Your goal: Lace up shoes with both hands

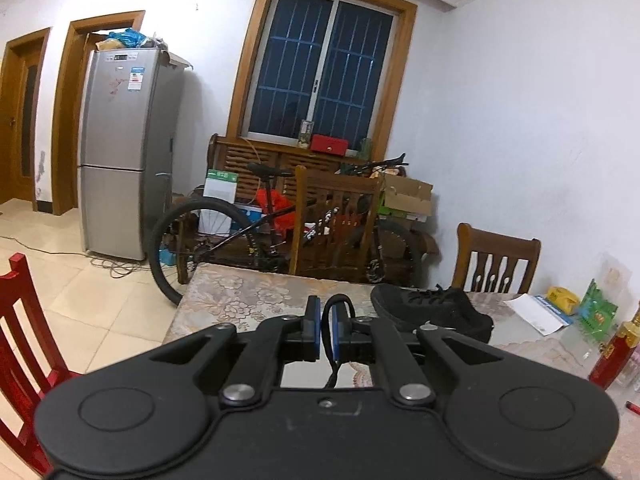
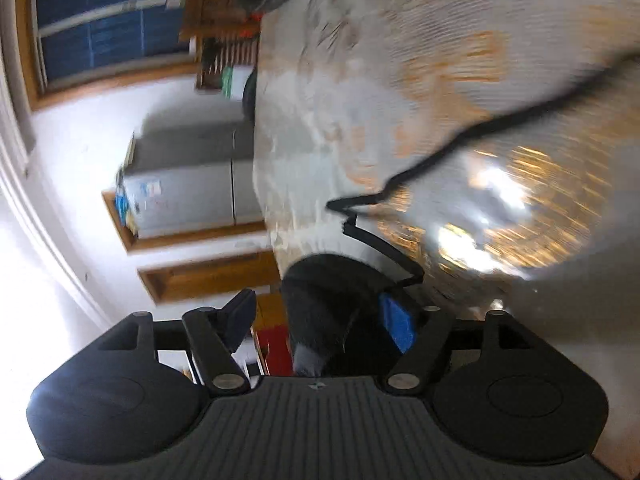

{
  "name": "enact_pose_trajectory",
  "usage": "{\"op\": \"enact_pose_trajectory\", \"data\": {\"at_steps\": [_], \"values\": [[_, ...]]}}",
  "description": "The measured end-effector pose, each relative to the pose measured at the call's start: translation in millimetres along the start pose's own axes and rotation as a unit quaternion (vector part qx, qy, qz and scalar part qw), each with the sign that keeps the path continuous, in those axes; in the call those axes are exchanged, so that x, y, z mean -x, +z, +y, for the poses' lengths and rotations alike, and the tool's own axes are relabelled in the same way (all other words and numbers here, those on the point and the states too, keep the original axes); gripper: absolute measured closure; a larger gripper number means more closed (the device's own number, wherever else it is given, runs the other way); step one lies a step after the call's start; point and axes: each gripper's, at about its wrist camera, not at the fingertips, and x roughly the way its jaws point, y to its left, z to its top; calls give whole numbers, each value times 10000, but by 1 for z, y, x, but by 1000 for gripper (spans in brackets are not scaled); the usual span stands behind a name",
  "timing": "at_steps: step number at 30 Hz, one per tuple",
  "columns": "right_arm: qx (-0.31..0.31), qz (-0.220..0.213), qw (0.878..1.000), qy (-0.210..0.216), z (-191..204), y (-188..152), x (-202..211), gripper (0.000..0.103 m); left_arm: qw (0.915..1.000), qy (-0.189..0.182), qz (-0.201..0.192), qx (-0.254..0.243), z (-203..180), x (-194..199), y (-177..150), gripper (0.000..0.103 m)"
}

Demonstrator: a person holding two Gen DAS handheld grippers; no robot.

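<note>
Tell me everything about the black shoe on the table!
The black shoe looks like soft dark fabric with a thick black sole and black laces across its top. In the left wrist view it lies flat on the flowery table, to the right of the left gripper, which pinches a black lace.

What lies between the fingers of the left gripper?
In the left wrist view, a black lace runs between the blue pads of the left gripper, looping over the right-hand pad. The shoe sits beyond on the table.
</note>
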Motion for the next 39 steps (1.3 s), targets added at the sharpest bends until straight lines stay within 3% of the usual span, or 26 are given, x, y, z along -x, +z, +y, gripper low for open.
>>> {"op": "enact_pose_trajectory", "data": {"at_steps": [2,9,15,19,22,27,32,35,37,39], "values": [[-85,293,9989,343,3,10,-16,33,10000,80,2,20,0,-3,0,100],[-335,580,9843,1632,29,19,-27,41,9989,384,-155,213,7,1,2,100],[864,670,9748,1947,129,24,1,37,9979,420,-314,391,16,8,5,100],[1975,491,9583,2008,207,23,27,35,9975,318,-451,431,21,8,8,100],[2454,346,9435,2200,252,23,42,35,9970,189,-587,461,25,9,18,100],[2880,351,9363,1981,308,17,50,36,9956,-105,-816,446,27,7,38,100],[3142,363,9319,1777,329,0,70,36,9952,-288,-854,389,27,5,43,100],[3176,330,9303,1807,318,-13,94,36,9956,-350,-792,353,28,5,40,99],[3198,285,9292,1832,317,-19,101,36,9972,-366,-630,178,28,5,31,93],[3252,236,9281,1796,317,-22,102,36,9988,-381,-211,-212,28,-2,7,91]]}}
